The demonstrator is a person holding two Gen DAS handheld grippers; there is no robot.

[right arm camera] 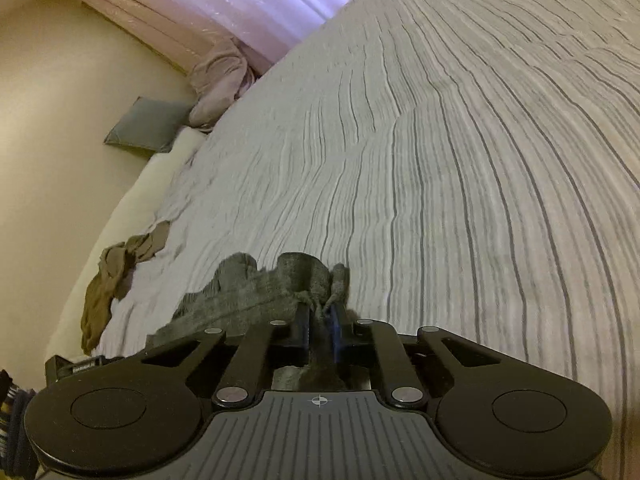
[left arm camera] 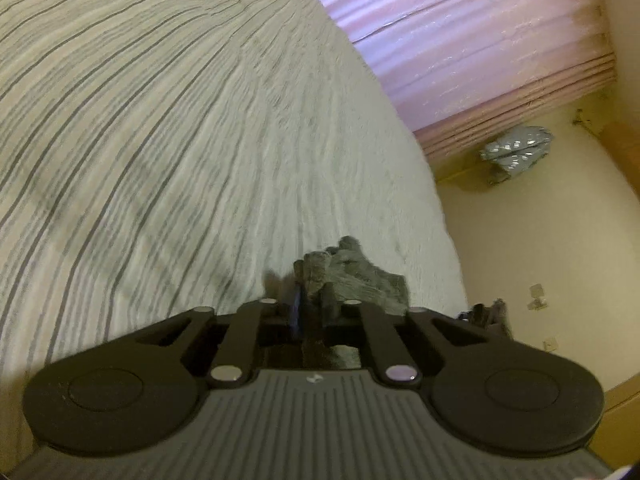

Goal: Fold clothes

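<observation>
**Both grippers pinch the grey cloth over the bed**

Nearest us, our left gripper [left arm camera: 306,300] is clamped on a bunched edge of the dark grey knitted garment [left arm camera: 352,272], which sticks out past its fingers. Our right gripper [right arm camera: 320,320] likewise grips the garment [right arm camera: 256,288], which trails off to its left. Below lies the white bedspread with thin grey stripes [right arm camera: 440,160]. Farther left, a crumpled olive-brown cloth [right arm camera: 116,276] rests at the bed's edge; beyond hang pink pleated curtains [left arm camera: 460,40].
</observation>
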